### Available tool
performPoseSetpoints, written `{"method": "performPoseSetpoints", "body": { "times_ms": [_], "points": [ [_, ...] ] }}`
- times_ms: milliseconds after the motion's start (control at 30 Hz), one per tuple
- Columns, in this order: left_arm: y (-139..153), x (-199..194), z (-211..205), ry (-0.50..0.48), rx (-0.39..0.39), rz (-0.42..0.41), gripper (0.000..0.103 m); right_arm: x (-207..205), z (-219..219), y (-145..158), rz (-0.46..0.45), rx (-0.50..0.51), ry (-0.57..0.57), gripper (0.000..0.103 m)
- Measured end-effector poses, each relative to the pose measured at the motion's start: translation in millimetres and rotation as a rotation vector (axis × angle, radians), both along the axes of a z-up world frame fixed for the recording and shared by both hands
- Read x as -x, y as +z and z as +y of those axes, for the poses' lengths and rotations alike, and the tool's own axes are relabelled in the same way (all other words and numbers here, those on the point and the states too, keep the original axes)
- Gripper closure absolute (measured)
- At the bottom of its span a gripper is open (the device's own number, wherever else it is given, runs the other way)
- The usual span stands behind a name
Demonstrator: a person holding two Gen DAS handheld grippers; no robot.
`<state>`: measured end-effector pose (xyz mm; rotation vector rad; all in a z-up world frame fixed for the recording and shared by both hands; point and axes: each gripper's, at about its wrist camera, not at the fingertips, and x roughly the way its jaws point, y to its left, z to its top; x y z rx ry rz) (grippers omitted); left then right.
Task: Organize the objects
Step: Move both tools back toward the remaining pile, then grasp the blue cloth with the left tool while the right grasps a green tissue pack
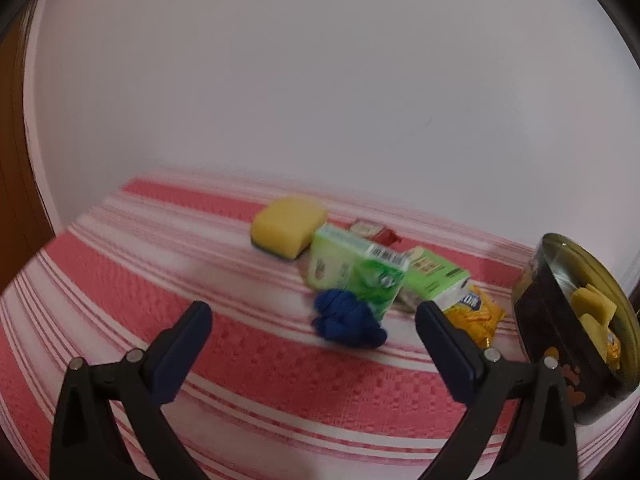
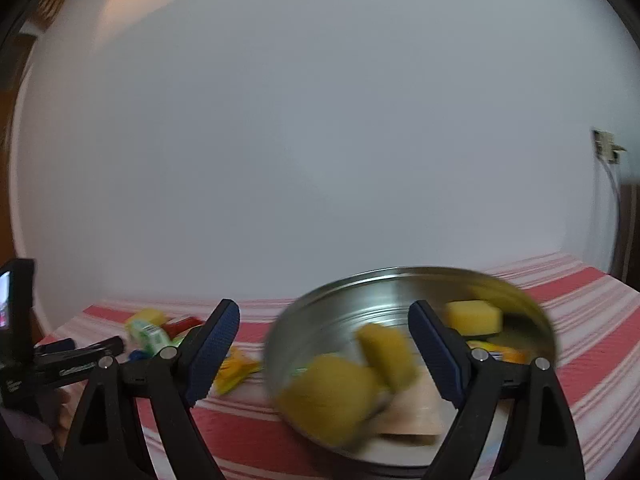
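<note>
My left gripper (image 1: 312,316) is open and empty, hovering over a pile on the striped cloth. The pile holds a yellow sponge (image 1: 286,226), two green boxes (image 1: 356,276) (image 1: 434,276), a crumpled blue cloth (image 1: 346,320) and a yellow snack packet (image 1: 476,316). The blue cloth lies just beyond and between the fingers. A dark tin (image 1: 560,340) with a metal inside stands at the right, with yellow sponges in it. My right gripper (image 2: 324,320) is open in front of the tin (image 2: 340,312). Its right finger overlaps the tin's mouth, and nothing is pressed between the pads. Sponges (image 2: 332,396) and an orange packet (image 2: 500,354) lie inside, blurred.
A red-and-white striped cloth (image 1: 260,368) covers the table, and a white wall stands right behind it. A small red item (image 1: 376,232) lies behind the green boxes. In the right wrist view the left gripper (image 2: 92,346) and a hand (image 2: 40,412) show at the far left.
</note>
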<state>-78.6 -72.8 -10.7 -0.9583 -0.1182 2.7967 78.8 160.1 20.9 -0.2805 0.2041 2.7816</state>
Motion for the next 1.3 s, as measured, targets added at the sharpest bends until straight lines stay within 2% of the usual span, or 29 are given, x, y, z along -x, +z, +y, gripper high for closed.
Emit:
{"method": "performPoseSetpoints", "body": {
  "times_ms": [100, 300, 467, 600, 700, 767, 900, 1033, 1133, 1300],
  "points": [
    [-9.3, 11.2, 3.3, -0.014, 0.004, -0.071, 0.001, 13.2, -14.1, -1.4, -0.014, 0.004, 0.048, 0.015],
    [-31.8, 36.8, 10.2, -0.029, 0.021, -0.223, 0.011, 30.9, -33.9, -6.2, -0.085, -0.011, 0.125, 0.015],
    [-31.0, 48.6, 21.6, -0.026, 0.056, -0.207, 0.011, 40.8, -30.7, -7.8, -0.118, 0.006, 0.14, 0.015],
    [-34.5, 54.4, 9.8, -0.055, -0.018, -0.229, 0.018, 42.8, -30.8, -9.1, -0.127, 0.007, 0.151, 0.015],
    [-34.4, 54.8, -0.8, -0.089, -0.052, -0.23, 0.031, 44.6, -33.5, -12.0, -0.139, -0.006, 0.158, 0.015],
    [-34.1, 54.9, -4.2, -0.147, -0.066, -0.227, 0.05, 46.6, -35.8, -12.0, -0.144, -0.014, 0.158, 0.015],
    [-33.0, 51.2, -4.4, -0.178, -0.038, -0.219, 0.051, 47.8, -38.6, -12.2, -0.156, -0.023, 0.171, 0.015],
    [-31.8, 52.7, -12.0, -0.165, -0.042, -0.213, 0.052, 54.9, -44.4, -13.8, -0.184, -0.032, 0.206, 0.015],
    [-30.9, 52.4, -22.2, -0.125, -0.045, -0.199, 0.052, 63.2, -50.2, -15.6, -0.203, -0.038, 0.234, 0.015],
    [-20.6, 48.6, -28.0, -0.041, -0.016, -0.113, 0.052, 87.8, -61.3, -19.3, -0.243, -0.058, 0.266, 0.015]
  ]
}}
